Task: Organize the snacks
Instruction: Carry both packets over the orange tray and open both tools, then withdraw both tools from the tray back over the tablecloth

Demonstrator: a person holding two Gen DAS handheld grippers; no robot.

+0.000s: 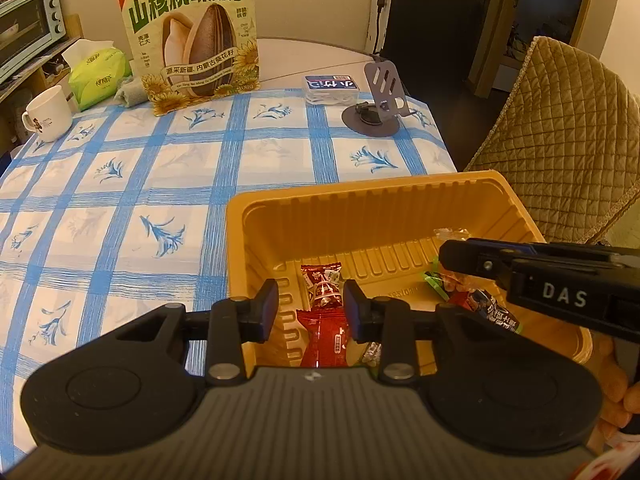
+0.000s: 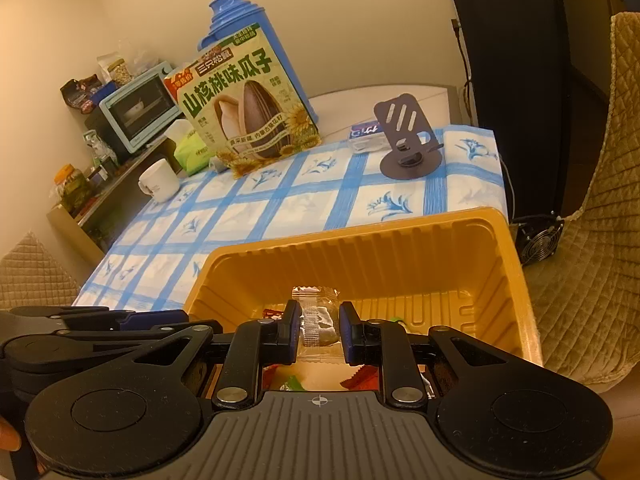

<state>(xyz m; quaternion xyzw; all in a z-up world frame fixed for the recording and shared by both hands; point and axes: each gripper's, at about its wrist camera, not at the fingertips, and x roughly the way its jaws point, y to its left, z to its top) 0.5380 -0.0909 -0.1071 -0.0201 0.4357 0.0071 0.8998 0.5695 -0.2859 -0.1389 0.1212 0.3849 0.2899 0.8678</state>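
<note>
L gripper (image 1: pixel 310 308) jaws slightly apart, pads either side of a red snack packet (image 1: pixel 325 320) but not pressing it; packet lies inside the yellow tray (image 1: pixel 360 196). R gripper (image 2: pixel 319 330) clamped on a clear-wrapped snack (image 2: pixel 316 320) over the same tray, other wrapped snacks below. Tray sits on blue-check tablecloth (image 1: pixel 120 184), sunflower seed bag (image 1: pixel 192 32) upright at far edge.
</note>
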